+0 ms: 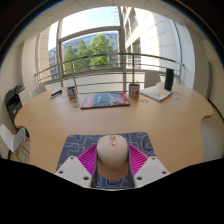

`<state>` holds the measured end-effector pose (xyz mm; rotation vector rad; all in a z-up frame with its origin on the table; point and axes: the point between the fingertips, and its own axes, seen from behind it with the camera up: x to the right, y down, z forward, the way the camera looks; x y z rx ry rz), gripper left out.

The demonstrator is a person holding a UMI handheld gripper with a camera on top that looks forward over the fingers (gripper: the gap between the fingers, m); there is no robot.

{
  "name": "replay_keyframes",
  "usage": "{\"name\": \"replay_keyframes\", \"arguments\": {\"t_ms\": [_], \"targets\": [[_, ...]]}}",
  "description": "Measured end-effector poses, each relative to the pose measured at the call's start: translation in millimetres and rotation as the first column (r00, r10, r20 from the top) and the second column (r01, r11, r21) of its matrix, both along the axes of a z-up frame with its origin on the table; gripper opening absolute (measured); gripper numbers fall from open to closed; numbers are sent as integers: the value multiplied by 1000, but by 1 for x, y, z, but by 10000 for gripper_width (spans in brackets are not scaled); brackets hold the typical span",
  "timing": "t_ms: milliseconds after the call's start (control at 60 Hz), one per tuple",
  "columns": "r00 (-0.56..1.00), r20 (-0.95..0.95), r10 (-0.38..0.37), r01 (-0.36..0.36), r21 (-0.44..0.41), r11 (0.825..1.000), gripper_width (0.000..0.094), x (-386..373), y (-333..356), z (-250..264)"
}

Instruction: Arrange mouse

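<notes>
A beige computer mouse [112, 157] sits between my gripper's fingers [112, 168]. The pink pads [88, 158] press on both of its sides, so the gripper is shut on it. The mouse is over a dark patterned mouse mat [72, 146] that lies on the wooden table [50, 125] near its front edge. I cannot tell whether the mouse touches the mat or is held just above it.
At the table's far side lie a second patterned mat [104, 100], a cup [134, 91], a white book or papers [156, 93], a dark upright object [169, 78] and a small container [71, 93]. A chair [12, 100] stands at the left. Windows and a railing are behind.
</notes>
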<state>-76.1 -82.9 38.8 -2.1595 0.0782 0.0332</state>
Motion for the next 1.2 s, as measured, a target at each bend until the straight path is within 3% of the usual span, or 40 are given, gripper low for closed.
{"name": "replay_keyframes", "arguments": {"t_ms": [233, 333, 367, 733, 983, 1200], "targets": [[1000, 29, 7, -4, -86, 996, 565, -15, -16, -47], [998, 56, 6, -2, -64, 998, 863, -16, -27, -25], [998, 65, 4, -1, -54, 999, 826, -16, -31, -13], [992, 125, 23, -27, 33, 999, 844, -39, -150, 107], [993, 113, 28, -32, 28, 999, 846, -51, -247, 126], [993, 117, 15, -18, 27, 999, 845, -49, -282, 128]]}}
